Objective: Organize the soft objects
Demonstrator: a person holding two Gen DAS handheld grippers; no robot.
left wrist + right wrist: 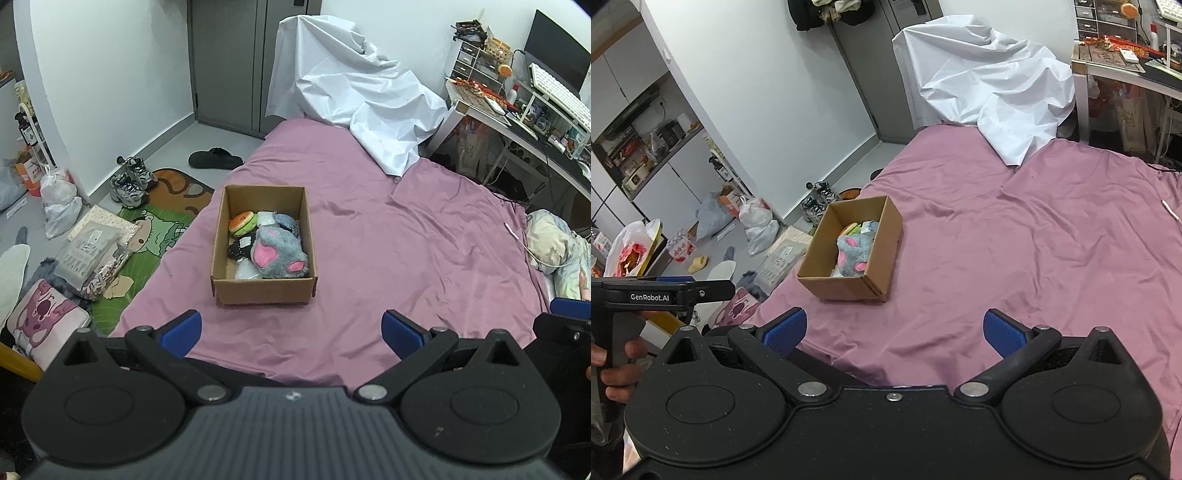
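Note:
A brown cardboard box (263, 293) (877, 236) stands on the purple bed sheet (388, 236) (1034, 240). Inside lie a grey plush with pink patches (279, 254) (851, 254), a burger-shaped plush (242, 222), a black soft item (238, 248) and pale soft pieces. My left gripper (291, 332) hovers open over the bed's near edge, short of the box, holding nothing. My right gripper (894, 332) is open and empty too, nearer than the box and to its right. In the right wrist view the left gripper's handle (661, 291) sits in a hand at the left.
A white sheet (354, 85) (990, 85) drapes over something at the bed's far end. A cluttered desk (517, 110) stands at the right. Left of the bed, the floor holds sneakers (133, 181), bags (61, 206), a cartoon rug (159, 229) and a pink cushion (44, 314). A patterned pillow (554, 247) lies at the bed's right edge.

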